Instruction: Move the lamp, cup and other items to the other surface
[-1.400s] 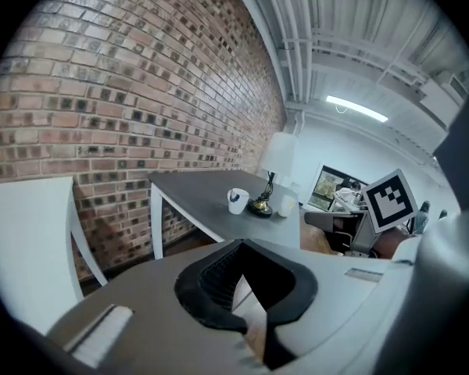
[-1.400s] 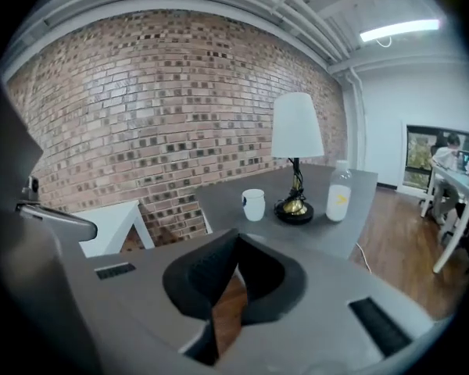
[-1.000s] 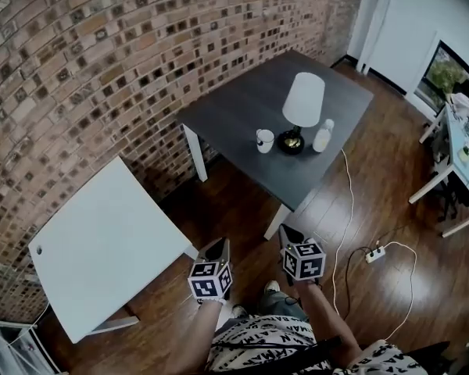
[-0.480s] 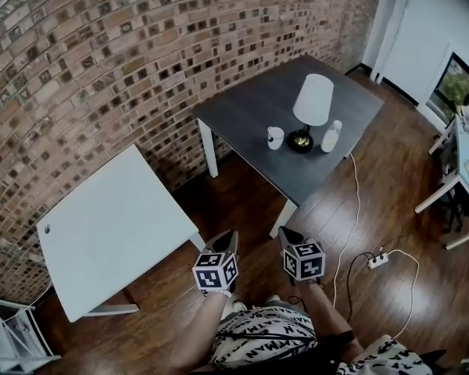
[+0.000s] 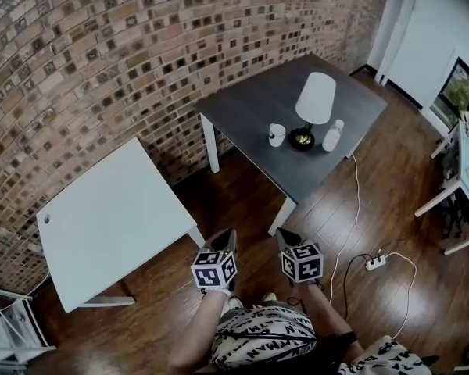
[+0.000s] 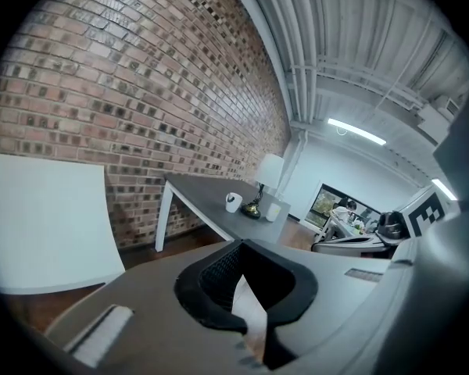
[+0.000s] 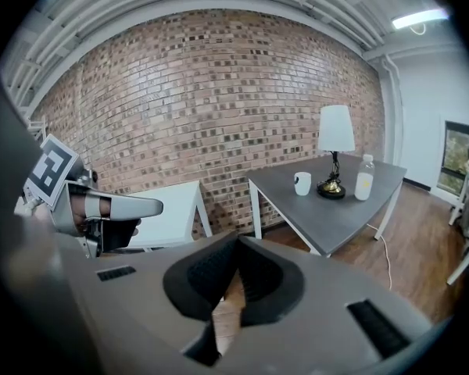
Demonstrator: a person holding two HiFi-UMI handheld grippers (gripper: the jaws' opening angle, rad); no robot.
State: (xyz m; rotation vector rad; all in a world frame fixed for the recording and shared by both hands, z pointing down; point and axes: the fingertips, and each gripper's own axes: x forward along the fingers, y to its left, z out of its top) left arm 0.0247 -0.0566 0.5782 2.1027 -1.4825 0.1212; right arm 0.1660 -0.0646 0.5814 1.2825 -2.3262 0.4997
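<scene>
Both of my tongs are pressed together and pinch nothing. The left tongs [image 5: 229,234] and the right tongs [image 5: 282,233] hang side by side over the wooden floor [image 5: 242,201], just in front of my body, tips pointing forward and down. In each gripper view the ribbed black pads meet at the tip, with only floor showing through the narrow slit behind them.

Everything I have to move stands well ahead of the tongs and somewhat to their right, on the dark grey counter [image 5: 250,108] against the brick wall [image 5: 102,61]. The table lamp [image 5: 315,100], with a white shade and a brass base, is in the middle. The white cup [image 5: 277,134] sits just to its left, and a small clear bottle [image 5: 332,136] with a white cap just to its right. Any label on the bottle is too small to read.

The white counter [image 5: 102,217] lies ahead and to the left of the left tongs, nearer than the dark one. A white cable [image 5: 353,201] drops from the dark counter's edge and runs along the floor to a power strip [image 5: 375,262] off to the right of the right tongs.

The only clear marks are the black and white square markers on the left cube [image 5: 213,270] and the right cube [image 5: 302,262]. My shirt [image 5: 262,342] carries a black letter-like print that I cannot read.
</scene>
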